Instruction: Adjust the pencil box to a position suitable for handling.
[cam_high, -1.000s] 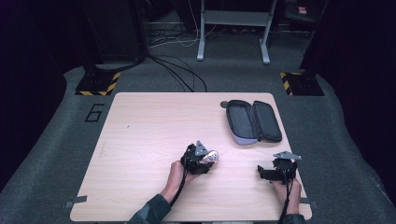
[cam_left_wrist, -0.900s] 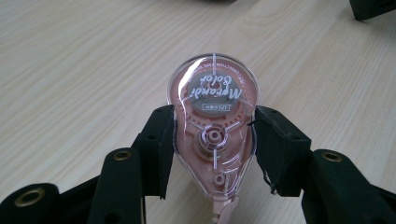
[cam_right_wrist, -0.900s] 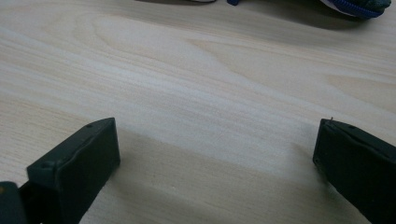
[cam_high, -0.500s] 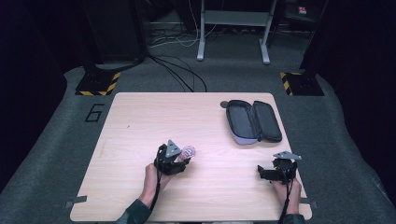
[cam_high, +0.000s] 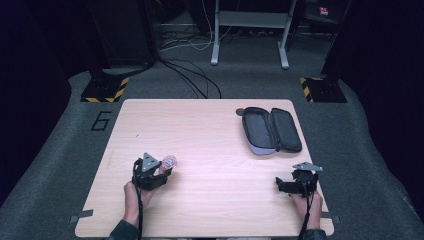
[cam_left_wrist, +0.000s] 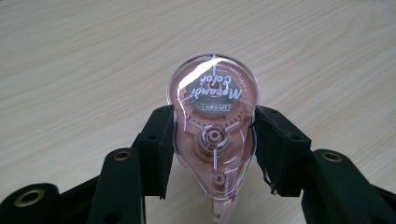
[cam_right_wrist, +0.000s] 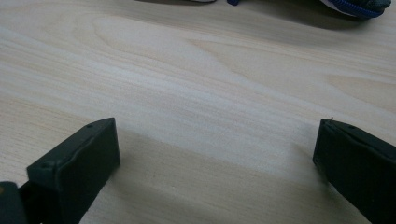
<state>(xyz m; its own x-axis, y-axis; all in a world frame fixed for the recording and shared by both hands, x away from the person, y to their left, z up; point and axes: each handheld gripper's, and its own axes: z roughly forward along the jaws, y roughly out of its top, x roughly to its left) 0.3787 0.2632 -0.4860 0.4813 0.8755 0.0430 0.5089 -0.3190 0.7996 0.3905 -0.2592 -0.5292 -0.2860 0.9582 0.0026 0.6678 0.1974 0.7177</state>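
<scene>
Across the three high views the left gripper (cam_high: 165, 169), clamped on the pink correction tape dispenser (cam_high: 170, 161), travels leftward over the table (cam_high: 200, 125), from a spot near the middle of the near edge to the left part, well apart from the pencil case (cam_high: 271, 130).

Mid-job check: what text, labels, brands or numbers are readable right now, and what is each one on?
"Morandi Color": white script on the clear cover of the pink tape dispenser, upside down in the left gripper view.
Small arc of print around that script, and the little white label below it: too small to read.
"6": dark mark on the grey floor left of the table.
Red sign at the high view's top right: blurred, unreadable.
</scene>
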